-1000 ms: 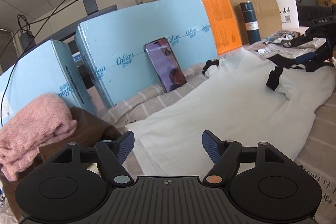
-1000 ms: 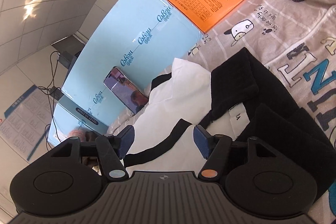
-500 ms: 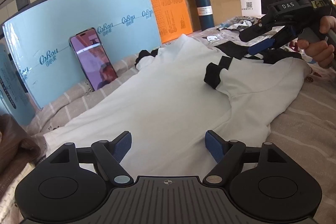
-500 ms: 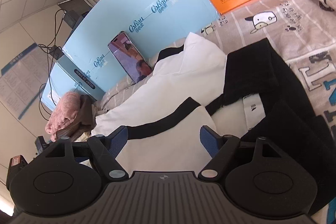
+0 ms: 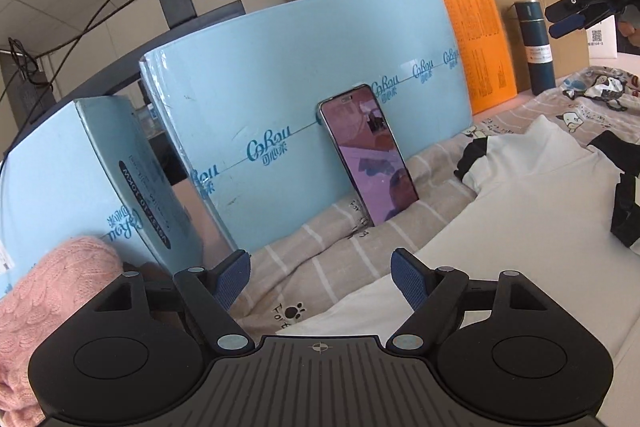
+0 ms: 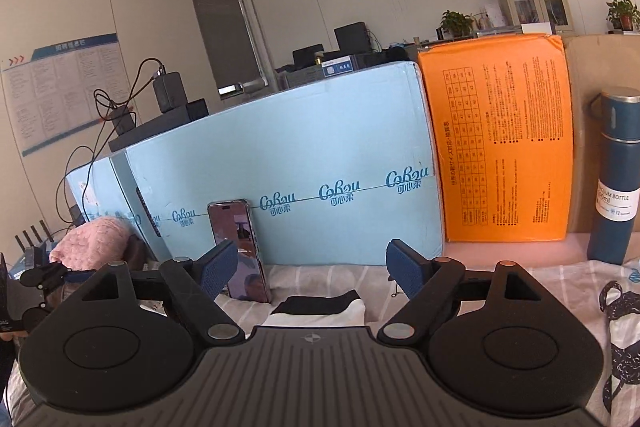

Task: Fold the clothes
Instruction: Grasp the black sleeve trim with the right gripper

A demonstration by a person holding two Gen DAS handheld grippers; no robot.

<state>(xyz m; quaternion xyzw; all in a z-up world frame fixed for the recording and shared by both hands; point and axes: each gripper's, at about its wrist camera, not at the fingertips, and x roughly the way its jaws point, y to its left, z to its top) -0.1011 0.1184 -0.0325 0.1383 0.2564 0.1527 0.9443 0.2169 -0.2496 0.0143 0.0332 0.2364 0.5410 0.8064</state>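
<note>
The white garment (image 5: 532,211) lies spread flat on the bed, and its long axis runs from the near hem, just under the left claw (image 5: 320,277), toward the far right, where the black-trimmed sleeve (image 5: 474,155) and collar end are. So the cloth begins at the right fingertip of this claw and continues to the right and away from it. The left claw is spread wide and holds nothing; it is the nearer one to the hem.

The right claw (image 6: 308,269) is also spread wide and empty. It is raised above the collar end (in the left view it appears high at the top right), and below it only a small piece of the black trim and white cloth (image 6: 320,305) is visible.

The surface is a striped bed sheet (image 5: 316,251) with cartoon prints, soft and a little wrinkled. Behind it stand blue boxes (image 5: 304,67), an orange box (image 6: 496,139), a phone (image 5: 368,155) leaning on the blue one, and a dark blue bottle (image 6: 614,179). A pink knit (image 5: 44,307) lies at the near left. The room looks like an office.
</note>
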